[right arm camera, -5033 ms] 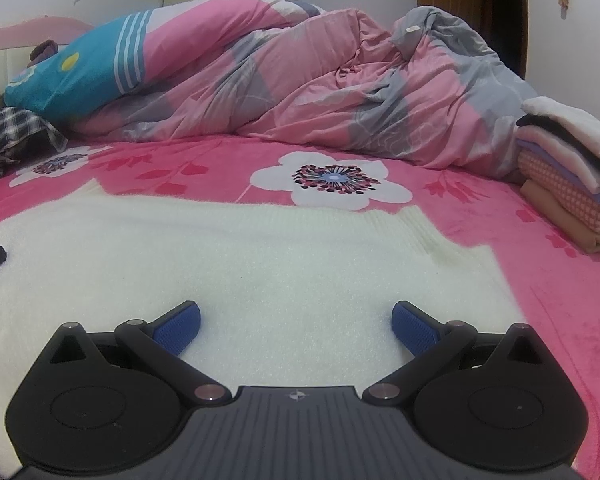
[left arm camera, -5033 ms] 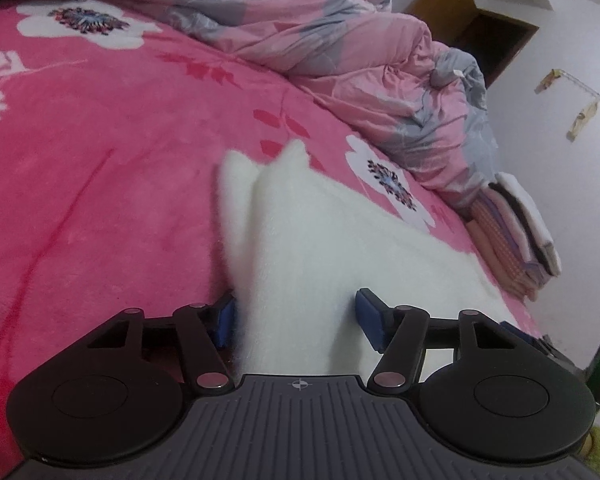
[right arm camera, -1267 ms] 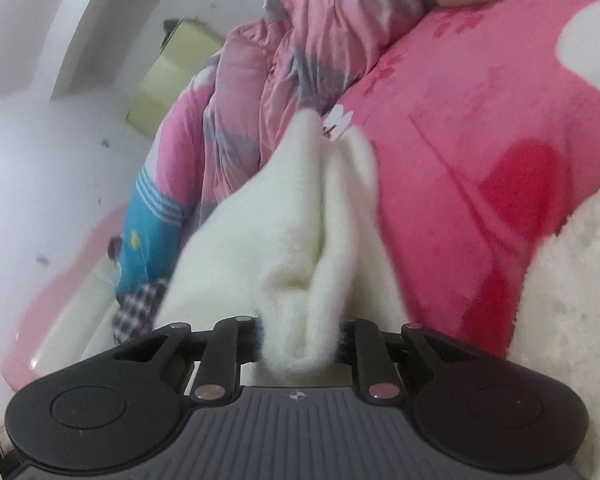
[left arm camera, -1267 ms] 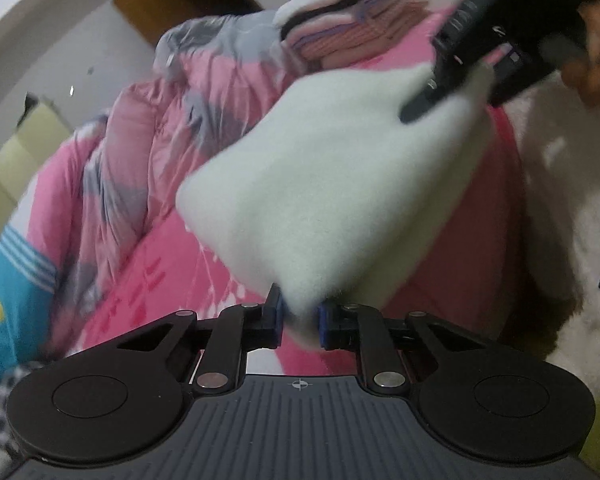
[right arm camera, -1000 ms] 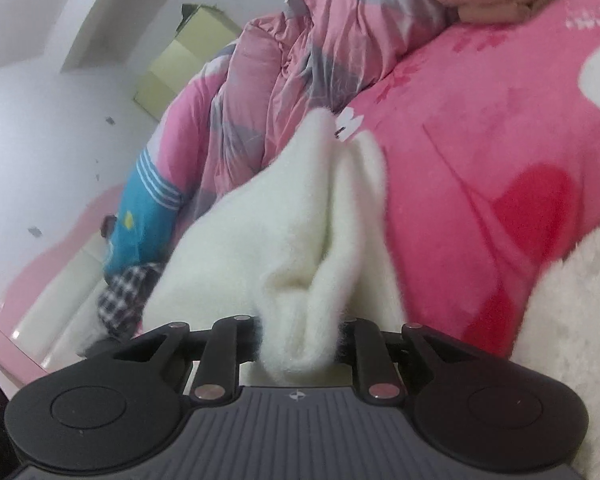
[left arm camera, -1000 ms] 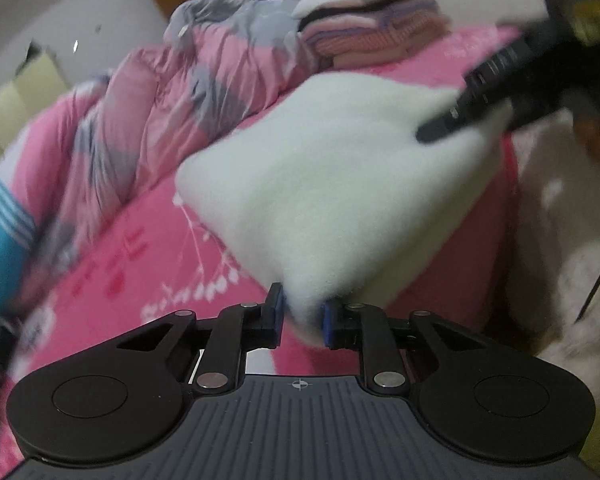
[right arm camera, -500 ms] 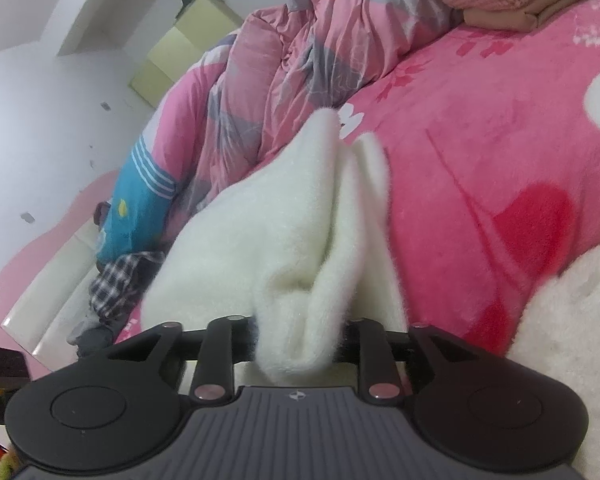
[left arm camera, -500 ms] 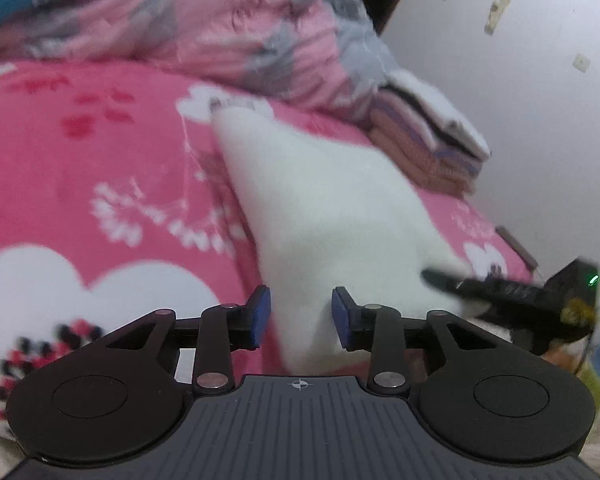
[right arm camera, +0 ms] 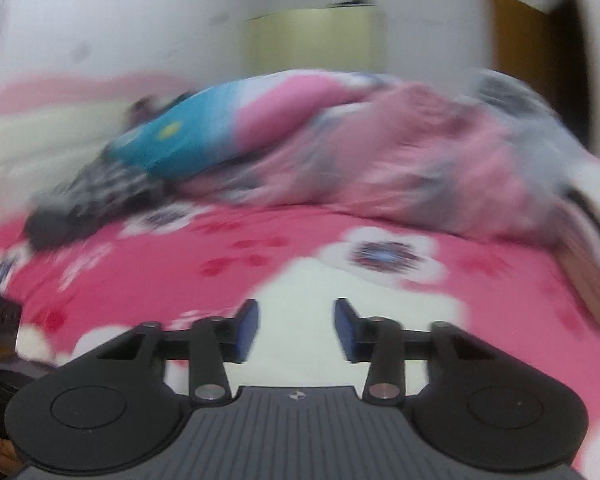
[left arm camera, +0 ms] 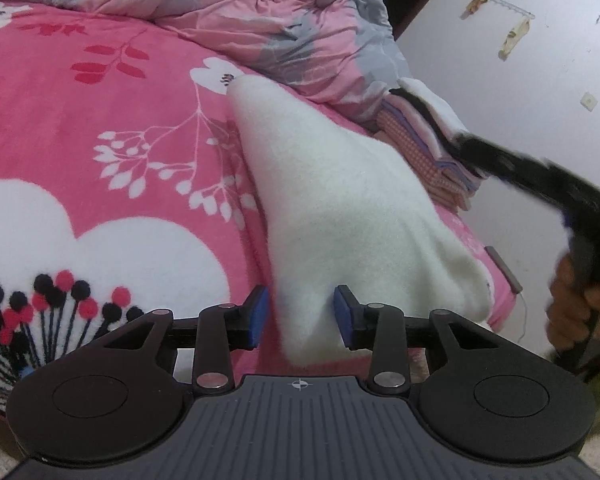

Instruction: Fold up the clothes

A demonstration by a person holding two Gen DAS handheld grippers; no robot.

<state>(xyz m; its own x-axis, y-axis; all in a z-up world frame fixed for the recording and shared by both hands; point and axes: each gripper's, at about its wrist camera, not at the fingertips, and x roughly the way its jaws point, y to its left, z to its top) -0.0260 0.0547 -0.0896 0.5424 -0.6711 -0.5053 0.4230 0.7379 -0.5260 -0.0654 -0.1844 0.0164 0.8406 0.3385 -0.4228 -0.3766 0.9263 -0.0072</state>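
Observation:
A white fluffy garment (left arm camera: 340, 200) lies folded in a long wedge on the pink flowered blanket (left arm camera: 100, 120). Its near corner sits between the blue pads of my left gripper (left arm camera: 299, 308), which is open; the pads stand apart and do not pinch the cloth. In the left wrist view my right gripper (left arm camera: 540, 176) is a dark blur above the bed's right edge, held by a hand (left arm camera: 572, 304). The right wrist view is blurred by motion: my right gripper (right arm camera: 295, 316) is open with nothing between its pads, and the white garment (right arm camera: 340, 300) lies below and beyond it.
A stack of folded clothes (left arm camera: 428, 136) stands at the bed's far right by the wall. A rumpled pink and grey duvet (left arm camera: 260, 12) runs along the back, with a blue part (right arm camera: 188, 140) and a checked cloth (right arm camera: 100, 184) to the left.
Both grippers have opened and let go of the white garment, which now lies on the bed. The right gripper has lifted up and away and rolled level. The left has rolled level too.

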